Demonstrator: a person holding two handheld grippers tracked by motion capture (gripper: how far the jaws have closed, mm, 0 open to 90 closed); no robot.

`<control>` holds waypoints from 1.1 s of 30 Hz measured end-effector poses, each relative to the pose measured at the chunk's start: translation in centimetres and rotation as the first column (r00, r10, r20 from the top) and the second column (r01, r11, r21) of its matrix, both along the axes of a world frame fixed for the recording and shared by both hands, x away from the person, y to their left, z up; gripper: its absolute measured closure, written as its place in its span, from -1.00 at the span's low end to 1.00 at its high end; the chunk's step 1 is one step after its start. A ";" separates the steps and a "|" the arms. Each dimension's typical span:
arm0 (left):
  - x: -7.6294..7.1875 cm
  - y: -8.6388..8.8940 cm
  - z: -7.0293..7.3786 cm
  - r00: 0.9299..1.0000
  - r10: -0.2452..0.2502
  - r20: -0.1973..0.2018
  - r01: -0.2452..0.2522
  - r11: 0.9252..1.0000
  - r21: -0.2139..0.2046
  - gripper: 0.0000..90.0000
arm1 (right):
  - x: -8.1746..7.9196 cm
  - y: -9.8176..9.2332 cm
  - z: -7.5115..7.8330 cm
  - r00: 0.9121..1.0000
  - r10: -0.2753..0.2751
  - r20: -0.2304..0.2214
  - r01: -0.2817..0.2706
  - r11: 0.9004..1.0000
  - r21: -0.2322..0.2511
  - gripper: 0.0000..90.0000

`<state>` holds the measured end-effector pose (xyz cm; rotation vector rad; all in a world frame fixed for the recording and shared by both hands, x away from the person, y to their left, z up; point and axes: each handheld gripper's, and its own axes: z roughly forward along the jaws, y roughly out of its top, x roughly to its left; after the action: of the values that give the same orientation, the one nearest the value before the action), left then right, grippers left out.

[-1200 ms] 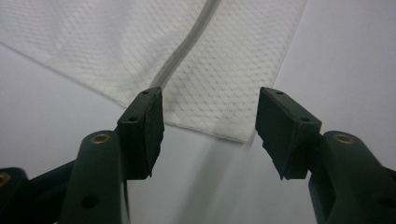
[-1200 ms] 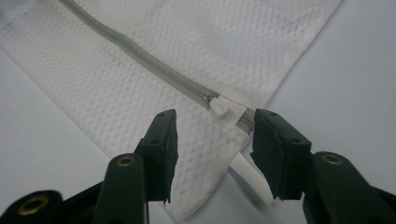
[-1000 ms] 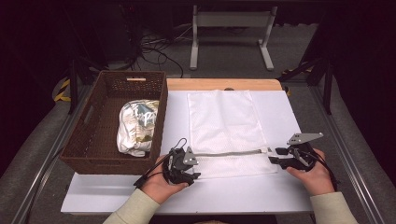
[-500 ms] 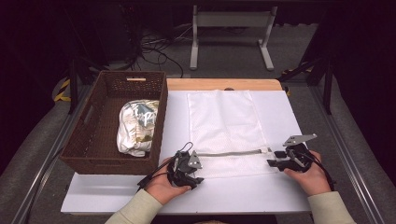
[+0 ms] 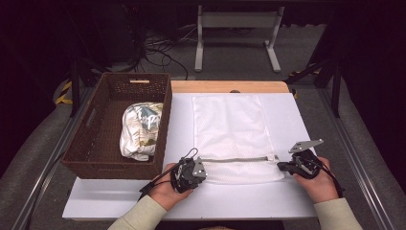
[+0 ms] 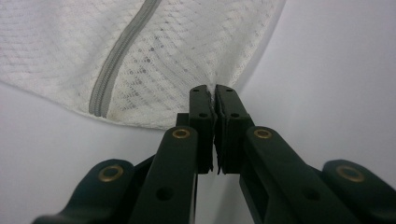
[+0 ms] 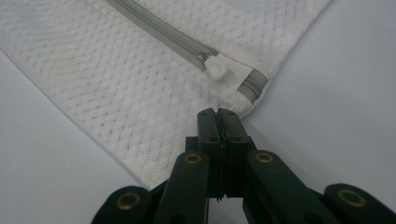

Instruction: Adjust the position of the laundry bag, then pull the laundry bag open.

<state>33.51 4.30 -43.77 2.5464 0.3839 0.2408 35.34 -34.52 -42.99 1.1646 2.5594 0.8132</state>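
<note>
A white mesh bag (image 5: 230,124) lies flat on the white table top (image 5: 292,124), with its grey zipper (image 5: 237,159) running across the near end. My left gripper (image 5: 203,168) sits at the bag's near left corner, jaws shut on the mesh edge (image 6: 163,56); its tips (image 6: 214,91) meet just right of the zipper (image 6: 116,60). At the near right corner my right gripper (image 5: 281,166) is shut on the mesh (image 7: 116,70). Its tips (image 7: 217,113) are just below the white zipper pull (image 7: 217,71).
A brown wicker basket (image 5: 163,120) stands at the left of the table and holds a crumpled patterned cloth (image 5: 141,129). A wooden strip (image 5: 225,86) runs along the table's far edge. Metal rails flank the table, and cables and a stand lie on the floor beyond.
Both grippers have drawn a little nearer to the person, pulling the bag's near end with them. The basket and cloth have not moved.
</note>
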 end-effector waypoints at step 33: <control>1.0 2.5 4.1 0.985 0.139 -0.100 -0.167 0.907 -0.387 -0.07 | -2.8 -1.3 2.7 0.988 -0.041 0.150 0.020 0.990 0.138 0.35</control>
<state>34.46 6.76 -39.62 2.1327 0.5975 0.1171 32.51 -35.81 -40.34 1.1282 2.3887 1.0424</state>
